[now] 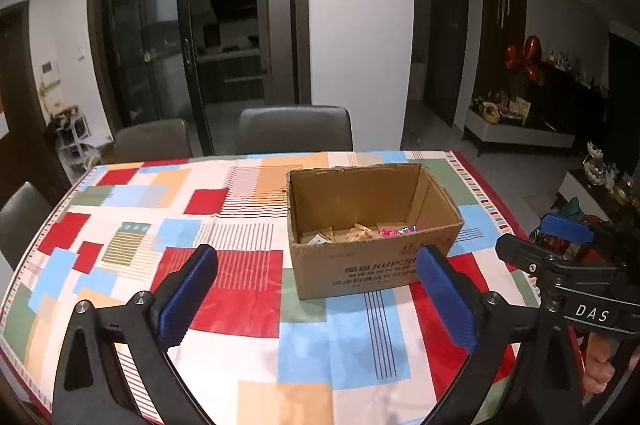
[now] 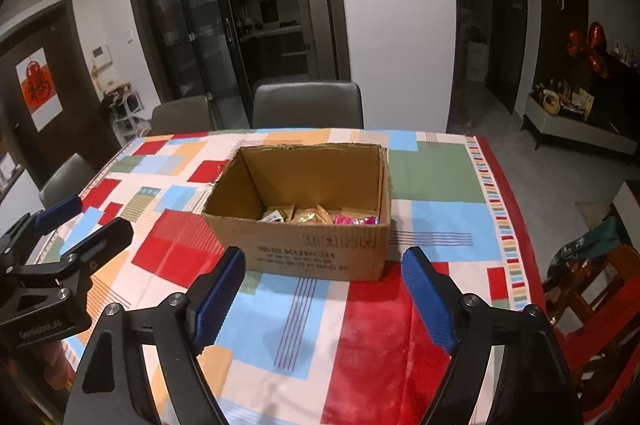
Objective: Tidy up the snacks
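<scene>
Snacks: small packets (image 2: 320, 216) are seen low in the box at frame centre; their labels cannot be read, and the near wall hides part of them.
Box: an open cardboard box (image 1: 360, 265) is set on the tablecloth (image 1: 224, 305), well inside its edges.
Left gripper (image 1: 316, 293): jaws spread wide, nothing between them.
Right gripper (image 2: 323, 297): jaws wide, empty.
Chairs (image 2: 308, 105): cut off behind the far table edge.

An open brown cardboard box (image 2: 320, 249) stands upright on the counter (image 2: 440, 181), printed text on its near side. Snack packets (image 2: 296, 215), tan and gold, lie on its bottom beside a pink packet (image 2: 356, 220) at the right.
</scene>
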{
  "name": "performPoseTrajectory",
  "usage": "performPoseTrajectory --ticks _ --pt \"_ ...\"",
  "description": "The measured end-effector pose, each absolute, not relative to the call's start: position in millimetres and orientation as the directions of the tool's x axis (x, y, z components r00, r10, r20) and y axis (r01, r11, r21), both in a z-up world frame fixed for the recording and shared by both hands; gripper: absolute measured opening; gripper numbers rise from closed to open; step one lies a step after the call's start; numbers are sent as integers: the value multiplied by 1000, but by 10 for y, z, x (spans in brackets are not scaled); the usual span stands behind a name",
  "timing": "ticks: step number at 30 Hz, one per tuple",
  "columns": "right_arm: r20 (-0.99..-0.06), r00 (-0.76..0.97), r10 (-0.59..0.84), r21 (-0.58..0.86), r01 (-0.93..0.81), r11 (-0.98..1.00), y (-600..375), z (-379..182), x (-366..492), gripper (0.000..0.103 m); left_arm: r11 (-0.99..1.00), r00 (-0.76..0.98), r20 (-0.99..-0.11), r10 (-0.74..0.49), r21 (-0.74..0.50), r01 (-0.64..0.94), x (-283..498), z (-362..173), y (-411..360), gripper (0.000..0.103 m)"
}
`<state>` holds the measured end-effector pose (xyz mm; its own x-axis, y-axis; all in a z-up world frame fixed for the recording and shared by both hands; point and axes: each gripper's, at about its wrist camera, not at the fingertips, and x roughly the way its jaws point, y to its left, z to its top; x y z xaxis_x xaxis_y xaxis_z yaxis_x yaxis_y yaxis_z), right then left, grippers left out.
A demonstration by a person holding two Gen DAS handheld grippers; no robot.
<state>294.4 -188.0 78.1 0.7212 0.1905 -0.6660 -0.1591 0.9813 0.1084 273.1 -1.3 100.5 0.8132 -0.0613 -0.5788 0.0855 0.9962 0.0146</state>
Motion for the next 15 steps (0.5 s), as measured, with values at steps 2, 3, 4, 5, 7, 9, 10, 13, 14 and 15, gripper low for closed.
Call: performPoseTrajectory --ticks 2,3,4,5,7,9,10,13,14,15 --pt "-652 736 181 101 -151 983 -1891 795 2808 83 997 827 -561 -45 31 75 2605 1007 -15 103" --pt "-641 747 176 97 -148 984 -1899 804 2729 84 997 835 -549 -33 39 65 2531 1006 -12 103" --pt "-631 757 167 90 -142 986 -1906 819 2663 84 997 842 -539 -24 44 57 2468 1006 -8 103" --pt "-621 768 157 81 -136 987 -1912 826 2594 84 997 848 -529 -15 53 50 2394 996 -10 103" --pt "-598 789 138 60 -128 990 -1919 841 2443 86 997 857 -515 -3 64 42 2284 981 -16 103" --pt "-580 805 126 45 -123 991 -1923 856 2325 87 997 862 -506 1 66 37 2170 958 -7 103" --pt "-572 811 121 37 -122 992 -1924 859 2264 87 997 865 -502 1 62 35 2120 948 -10 103" --pt "-554 824 115 28 -119 992 -1926 871 2128 87 998 871 -492 -9 48 37 1979 923 -7 103" --pt "-548 829 114 27 -119 993 -1930 868 2086 87 998 871 -490 -13 43 40 1937 918 -5 103" --pt "-544 831 114 26 -119 993 -1931 866 2042 87 998 873 -488 -19 38 43 1880 915 -10 103"
